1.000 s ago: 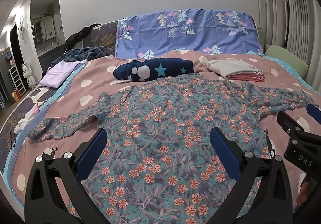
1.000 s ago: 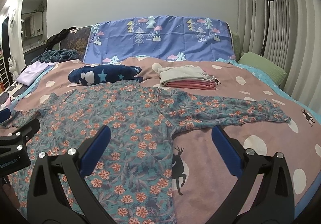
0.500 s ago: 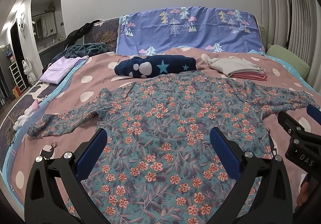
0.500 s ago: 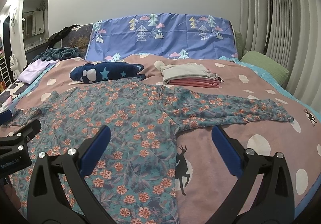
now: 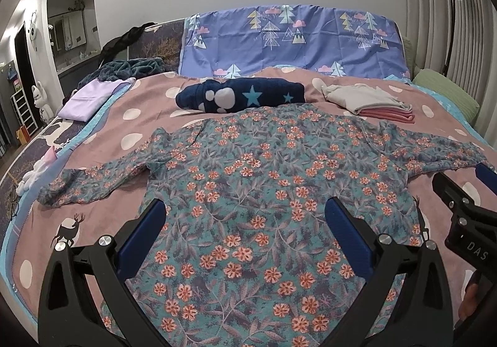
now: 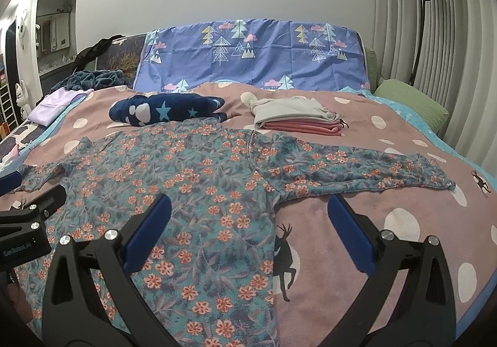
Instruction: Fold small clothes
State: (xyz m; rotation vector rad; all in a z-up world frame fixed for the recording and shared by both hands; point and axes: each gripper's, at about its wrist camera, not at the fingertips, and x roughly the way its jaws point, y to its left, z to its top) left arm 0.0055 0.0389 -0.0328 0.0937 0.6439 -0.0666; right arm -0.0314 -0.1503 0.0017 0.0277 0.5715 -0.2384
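Both tongs are spread wide with nothing in them: left tongs [image 5: 245,229] hover over the lower middle of the floral top [image 5: 254,179], right tongs [image 6: 248,226] straddle its right side seam, half over fabric and half over the bedspread [image 6: 357,222].

So the top is laid out flat on the bed, body toward the camera, neckline pointing at the headboard. Both sleeves are stretched straight out, the left sleeve [image 5: 93,182] toward the left edge of the bed and the right sleeve [image 6: 366,170] toward the right one. Looks pretty smooth, no fold in it yet.

My read: the spreading part is done and the first fold hasn't started. Next move probably wants a pinch on a sleeve cuff or the side edge to bring it across the body. Thin fabric lying flat on a soft cover, so the risk is grabbing the bedspread along with it.

Further back there's a navy star blanket [image 5: 242,95] just past the neckline, a folded stack [image 6: 298,120] of grey and pink pieces to its right, a purple tree-print sheet [image 6: 254,55] over the headboard and a green pillow [image 6: 410,101] at the right.
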